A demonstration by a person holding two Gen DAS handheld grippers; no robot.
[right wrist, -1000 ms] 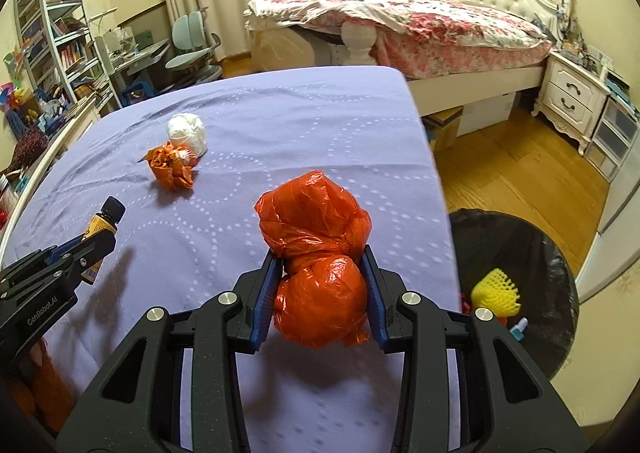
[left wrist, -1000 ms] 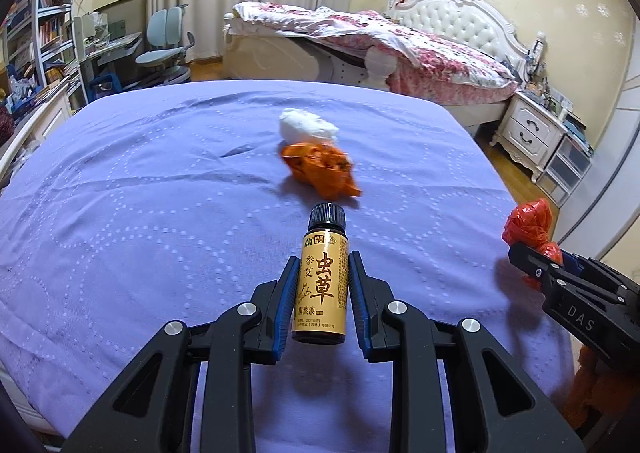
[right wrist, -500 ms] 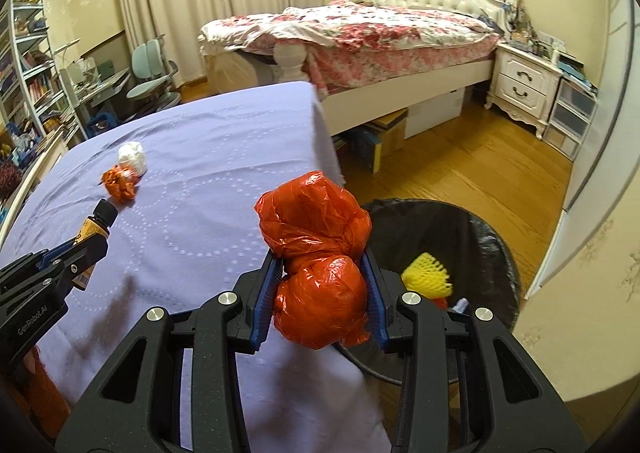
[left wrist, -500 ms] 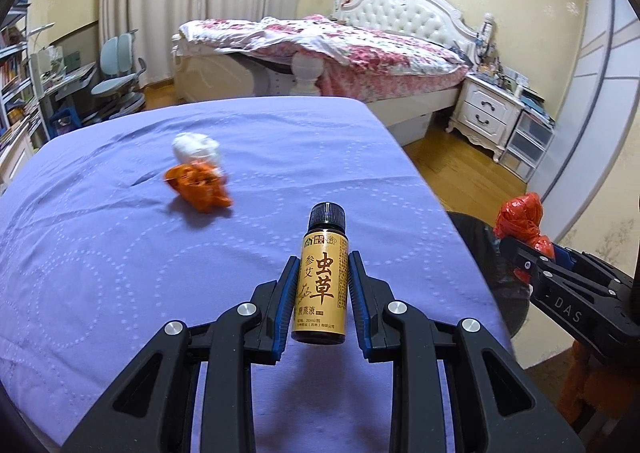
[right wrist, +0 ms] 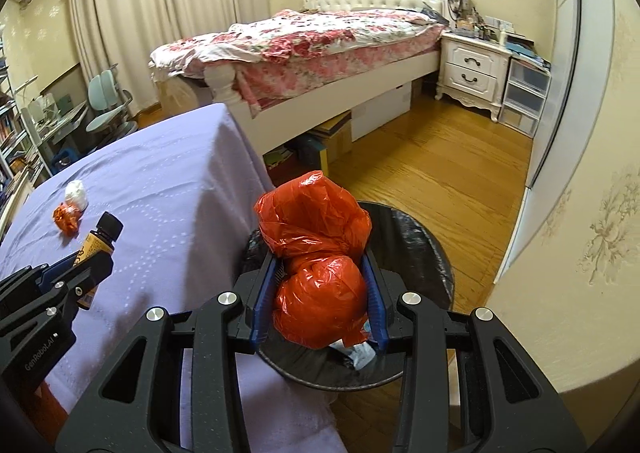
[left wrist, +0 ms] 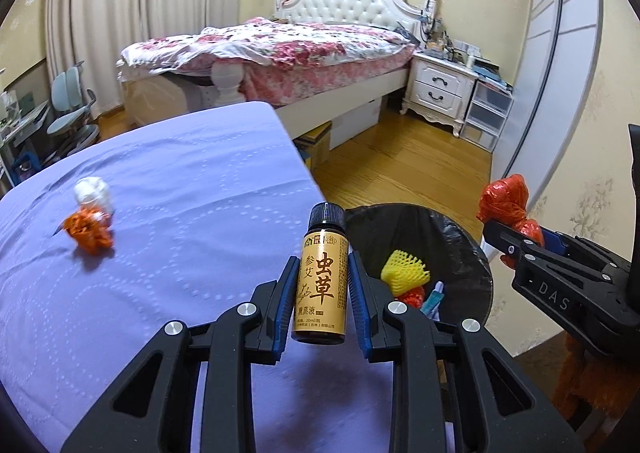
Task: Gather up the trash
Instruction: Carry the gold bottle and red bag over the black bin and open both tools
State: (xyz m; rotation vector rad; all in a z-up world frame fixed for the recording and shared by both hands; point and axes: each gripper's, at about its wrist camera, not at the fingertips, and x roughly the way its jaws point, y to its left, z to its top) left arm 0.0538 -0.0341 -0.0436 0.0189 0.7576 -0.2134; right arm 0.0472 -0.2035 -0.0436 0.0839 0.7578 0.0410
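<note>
My left gripper is shut on a small brown bottle with a yellow label and a black cap, held upright over the right edge of the purple-covered table. My right gripper is shut on a crumpled red plastic bag, which hangs above the black-lined trash bin. The bin holds a yellow foam net and other scraps. A crumpled orange wrapper and a white paper wad lie together on the table to the left.
Wooden floor spreads beyond the bin. A bed with a floral cover and a white nightstand stand behind. A desk chair and shelves are at the far left. A pale wall is close on the right.
Both grippers have swung to the right with their loads, from over the table toward the bin. The red bag now hangs over the bin; the bottle is at the table's edge.
</note>
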